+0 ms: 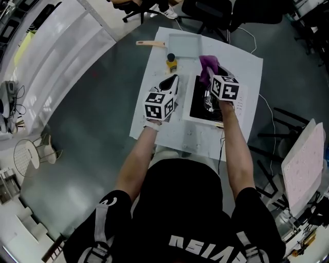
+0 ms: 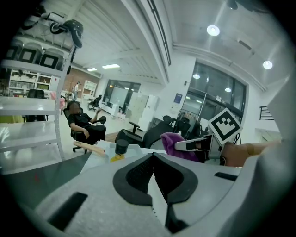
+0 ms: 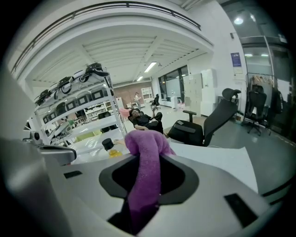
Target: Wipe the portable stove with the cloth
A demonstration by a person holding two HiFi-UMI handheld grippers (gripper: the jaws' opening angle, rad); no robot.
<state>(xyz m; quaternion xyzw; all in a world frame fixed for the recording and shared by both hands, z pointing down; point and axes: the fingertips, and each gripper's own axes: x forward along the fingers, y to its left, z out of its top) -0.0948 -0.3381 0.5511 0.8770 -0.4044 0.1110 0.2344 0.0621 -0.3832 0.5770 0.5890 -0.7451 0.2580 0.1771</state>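
The portable stove [image 1: 198, 108], black-topped in a white frame, lies on the white table [image 1: 169, 133] in front of me. My right gripper [image 1: 209, 77] hovers over the stove's far end, shut on a purple cloth [image 1: 207, 66]. In the right gripper view the cloth [image 3: 145, 171] runs up between the jaws and flops over their tips. My left gripper [image 1: 172, 82] is just left of the stove, its jaws shut with nothing between them. From the left gripper view [image 2: 153, 157] I see the cloth [image 2: 177, 143] and the right gripper [image 2: 199, 144] to the right.
A yellow bottle with a black cap [image 1: 171, 62] stands beyond the left gripper. Behind it are a pale tray [image 1: 184, 45] and a wooden-handled tool [image 1: 150, 43]. Office chairs [image 1: 205, 13] stand past the table, where a person [image 2: 83, 121] sits. White shelving [image 1: 56, 36] stands left.
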